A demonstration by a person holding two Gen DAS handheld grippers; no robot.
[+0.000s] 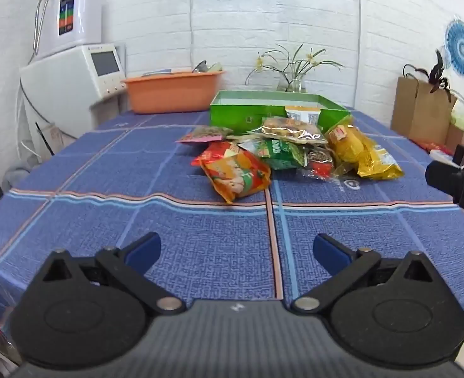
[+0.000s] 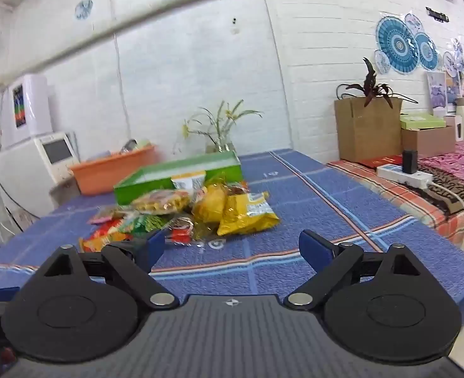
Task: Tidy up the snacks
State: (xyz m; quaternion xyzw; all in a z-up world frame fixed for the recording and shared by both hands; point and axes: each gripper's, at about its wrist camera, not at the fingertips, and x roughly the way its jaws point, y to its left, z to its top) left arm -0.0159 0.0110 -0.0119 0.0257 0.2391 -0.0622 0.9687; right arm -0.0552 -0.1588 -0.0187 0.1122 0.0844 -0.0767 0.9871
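A green box is taken as the landmark on the blue checked tablecloth. Directly in front of the box, a heap of snack packets is piled, its rear packets touching the box's front wall. At the near left of the heap an orange-red bag is seen; a green packet lies behind it, a gold-foil packet leans against the box, and a yellow bag is spread at the right end. A white-and-orange packet stands inside the box. Print is visible on the packets, but no brand can be read; the writing is too small and blurred. Behind the box a vase of flowers is placed, and to its left rear an orange tub. The left gripper is held well short of the heap, jaws spread wide with nothing between them. The right gripper is held nearer the yellow bag, jaws likewise released and empty.
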